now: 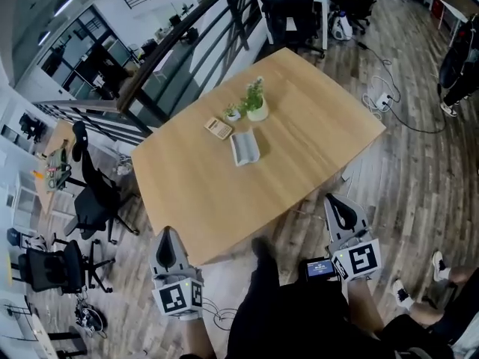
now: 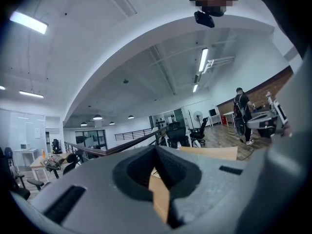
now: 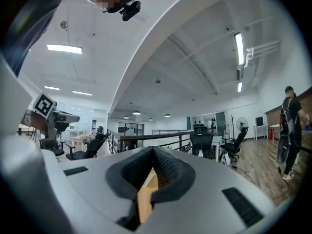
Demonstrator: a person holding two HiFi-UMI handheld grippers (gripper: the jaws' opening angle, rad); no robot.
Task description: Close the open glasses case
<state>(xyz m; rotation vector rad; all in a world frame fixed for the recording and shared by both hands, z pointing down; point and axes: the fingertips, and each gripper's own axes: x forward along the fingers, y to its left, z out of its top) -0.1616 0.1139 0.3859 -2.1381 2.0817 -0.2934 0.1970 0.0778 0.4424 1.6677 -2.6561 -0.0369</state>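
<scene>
In the head view the open grey glasses case (image 1: pixel 245 148) lies near the middle of the wooden table (image 1: pixel 314 140), its lid folded back. My left gripper (image 1: pixel 166 233) hovers just off the table's near corner, over the floor. My right gripper (image 1: pixel 332 200) is off the near right edge. Both are well short of the case and point toward the table. In the left gripper view the jaws (image 2: pixel 156 149) meet at their tips with nothing between them. The right gripper view shows the same, the jaws (image 3: pixel 154 151) shut and empty. The case is hidden in both gripper views.
Beyond the case stand a potted plant (image 1: pixel 257 99), a smaller pot (image 1: pixel 233 113) and a flat tan box (image 1: pixel 218 128). Black office chairs (image 1: pixel 93 200) stand to the left and one (image 1: pixel 288 6) at the far end. A railing (image 1: pixel 179 40) runs behind. Cables (image 1: pixel 389 99) lie on the floor at right.
</scene>
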